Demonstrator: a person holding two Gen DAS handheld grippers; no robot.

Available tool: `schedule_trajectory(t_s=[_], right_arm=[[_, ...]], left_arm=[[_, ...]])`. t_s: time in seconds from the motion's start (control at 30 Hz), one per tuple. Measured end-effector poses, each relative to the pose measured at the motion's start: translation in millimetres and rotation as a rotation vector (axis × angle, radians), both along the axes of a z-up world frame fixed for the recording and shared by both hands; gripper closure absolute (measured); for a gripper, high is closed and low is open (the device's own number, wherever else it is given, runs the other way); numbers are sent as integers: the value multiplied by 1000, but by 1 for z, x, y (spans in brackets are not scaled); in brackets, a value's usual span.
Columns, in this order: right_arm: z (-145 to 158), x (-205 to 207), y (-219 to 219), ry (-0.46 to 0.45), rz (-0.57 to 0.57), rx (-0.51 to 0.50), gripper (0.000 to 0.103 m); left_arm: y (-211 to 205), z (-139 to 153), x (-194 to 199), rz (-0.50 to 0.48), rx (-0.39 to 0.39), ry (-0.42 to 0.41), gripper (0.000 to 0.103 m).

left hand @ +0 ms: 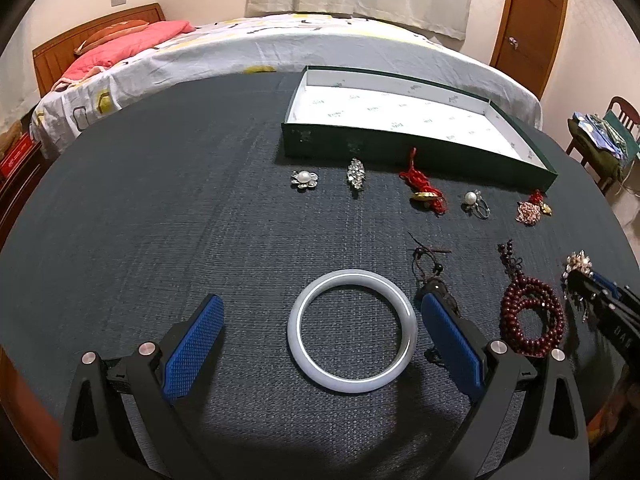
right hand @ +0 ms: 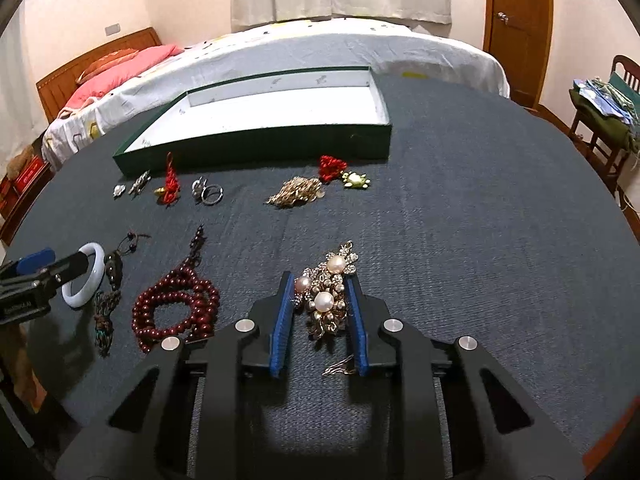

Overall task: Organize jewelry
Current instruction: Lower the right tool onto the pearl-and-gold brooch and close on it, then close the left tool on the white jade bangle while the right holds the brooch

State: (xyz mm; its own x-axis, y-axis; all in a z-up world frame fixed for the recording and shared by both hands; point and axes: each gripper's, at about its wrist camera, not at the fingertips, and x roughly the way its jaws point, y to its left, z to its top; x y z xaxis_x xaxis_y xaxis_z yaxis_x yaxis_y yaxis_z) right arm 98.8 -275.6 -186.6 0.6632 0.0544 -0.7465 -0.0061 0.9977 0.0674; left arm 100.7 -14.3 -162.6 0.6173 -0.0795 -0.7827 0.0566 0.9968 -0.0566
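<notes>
A white jade bangle (left hand: pixel 352 330) lies flat on the dark table between the fingers of my open left gripper (left hand: pixel 320 308); neither pad touches it. My right gripper (right hand: pixel 320 284) is closed around a gold pearl brooch (right hand: pixel 326 300), its blue pads against both sides. A green box (left hand: pixel 420 152) with a white inside stands empty at the back; it also shows in the right wrist view (right hand: pixel 256 144). Dark red beads (left hand: pixel 532 316) lie between the two grippers.
A row of small pieces lies in front of the box: a pearl flower brooch (left hand: pixel 304 179), a crystal brooch (left hand: pixel 355 174), a red knot charm (left hand: pixel 422 188), a pearl ring (left hand: pixel 476 202), a gold filigree piece (right hand: pixel 296 192). A brown cord bracelet (left hand: pixel 430 268) lies right of the bangle. A bed stands behind the table.
</notes>
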Motion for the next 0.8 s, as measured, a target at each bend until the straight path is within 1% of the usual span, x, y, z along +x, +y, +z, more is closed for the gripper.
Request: schedule_trajectory(t_s=[0.13, 0.27, 0.33, 0.4, 0.67, 0.7, 0.73, 0.77, 0.8], right_arm=[[0, 0, -1, 1, 2, 4, 78], [0, 0, -3, 5, 3, 12, 78], [0, -1, -4, 4, 0, 17, 77], [-1, -1, -5, 5, -2, 22, 77], [-3, -1, -4, 8, 0, 28, 77], [-3, -2, -4, 7, 0, 27, 77], [-3, -1, -4, 7, 0, 27, 77], [-3, -1, -4, 8, 0, 29, 77], [-3, -1, -3, 8, 0, 29, 77]], left_arm=[[-5, -4, 2, -12, 5, 13, 7], [-7, -13, 6, -9, 29, 46, 7], [-9, -15, 6, -12, 48, 46, 7], [-11, -16, 5, -20, 67, 39, 7], [-8, -18, 0, -30, 57, -8, 8], [-8, -18, -1, -35, 56, -14, 12], [-9, -16, -2, -44, 58, -28, 23], [-11, -15, -4, -56, 60, -43, 31], [-12, -14, -4, -60, 66, -47, 34]])
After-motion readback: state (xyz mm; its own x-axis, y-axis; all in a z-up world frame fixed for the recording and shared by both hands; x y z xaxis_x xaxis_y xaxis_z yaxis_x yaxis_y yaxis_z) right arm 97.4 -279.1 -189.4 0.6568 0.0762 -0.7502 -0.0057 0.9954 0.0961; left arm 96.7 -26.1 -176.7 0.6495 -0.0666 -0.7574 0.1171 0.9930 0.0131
